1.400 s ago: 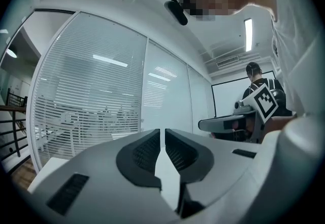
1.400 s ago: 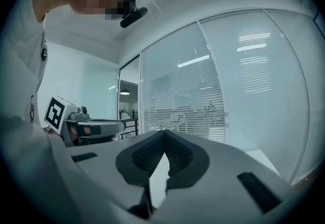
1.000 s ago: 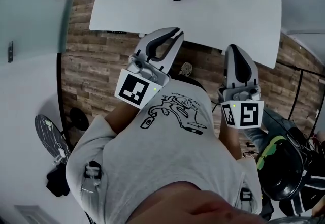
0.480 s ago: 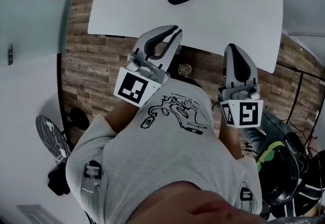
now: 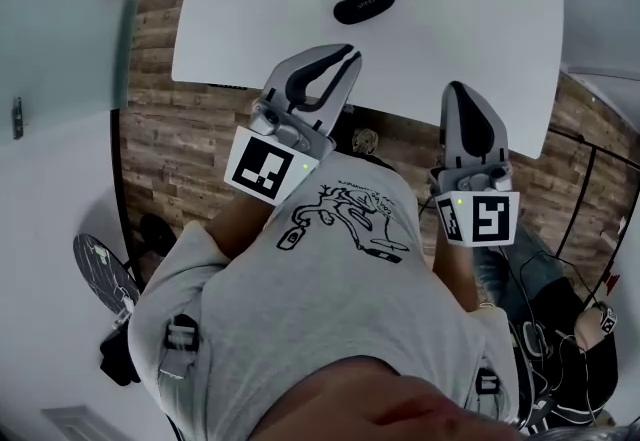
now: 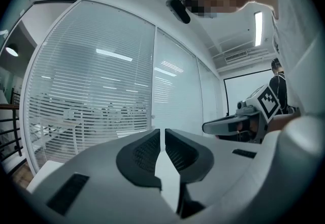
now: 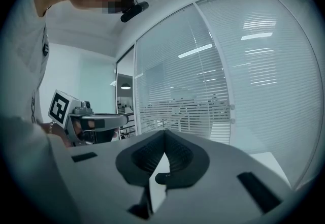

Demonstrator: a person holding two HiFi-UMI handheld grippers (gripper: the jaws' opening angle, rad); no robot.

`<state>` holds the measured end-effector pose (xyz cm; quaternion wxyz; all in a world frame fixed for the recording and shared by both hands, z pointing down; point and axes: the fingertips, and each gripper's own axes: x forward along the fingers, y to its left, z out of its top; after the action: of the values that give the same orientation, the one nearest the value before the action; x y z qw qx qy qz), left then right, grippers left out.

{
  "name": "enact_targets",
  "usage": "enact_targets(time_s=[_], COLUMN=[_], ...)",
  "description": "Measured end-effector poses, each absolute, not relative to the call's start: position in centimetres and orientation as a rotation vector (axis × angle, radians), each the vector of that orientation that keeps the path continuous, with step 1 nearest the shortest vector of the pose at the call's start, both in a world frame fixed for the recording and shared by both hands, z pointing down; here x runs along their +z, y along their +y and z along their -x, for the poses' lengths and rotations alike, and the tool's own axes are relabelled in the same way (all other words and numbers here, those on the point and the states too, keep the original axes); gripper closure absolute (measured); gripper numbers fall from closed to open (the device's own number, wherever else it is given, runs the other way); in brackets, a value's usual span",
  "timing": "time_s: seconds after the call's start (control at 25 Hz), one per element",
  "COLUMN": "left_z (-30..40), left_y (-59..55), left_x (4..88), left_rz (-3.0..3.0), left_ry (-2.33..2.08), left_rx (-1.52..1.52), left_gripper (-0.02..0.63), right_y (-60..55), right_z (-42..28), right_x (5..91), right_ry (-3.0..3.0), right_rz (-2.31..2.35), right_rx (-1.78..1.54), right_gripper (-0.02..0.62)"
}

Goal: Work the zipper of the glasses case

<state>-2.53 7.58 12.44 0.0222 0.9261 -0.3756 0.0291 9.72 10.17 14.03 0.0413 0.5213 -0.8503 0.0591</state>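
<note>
The glasses case (image 5: 368, 4) lies on the white table (image 5: 250, 19), ahead of and well apart from both grippers. Its long axis runs across the person's front, and what looks like a pull tab is at its right end. The left gripper (image 5: 343, 57), jaws a thin slit apart with nothing between, is judged the nearer; the right gripper (image 5: 456, 89), jaw tips together and empty, is held farther off to the right. Against the frame a second ago, the case sits slightly lower in the head view and nearer the tips, with both grippers posed much as before.
</note>
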Motion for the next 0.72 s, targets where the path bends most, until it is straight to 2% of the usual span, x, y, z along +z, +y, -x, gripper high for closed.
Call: enact_targets(time_s=[0.72], left_z=[7.1], left_y=[-4.0], left_x=[13.5], left_rz=[-2.860], left_ry=[-1.088], left_rx=[0.110], left_gripper=[0.563], right_y=[-1.7], right_z=[-4.5], right_x=[13.9], right_ry=[-2.554], right_rz=[-1.565], right_rx=[0.147], right_gripper=[0.591])
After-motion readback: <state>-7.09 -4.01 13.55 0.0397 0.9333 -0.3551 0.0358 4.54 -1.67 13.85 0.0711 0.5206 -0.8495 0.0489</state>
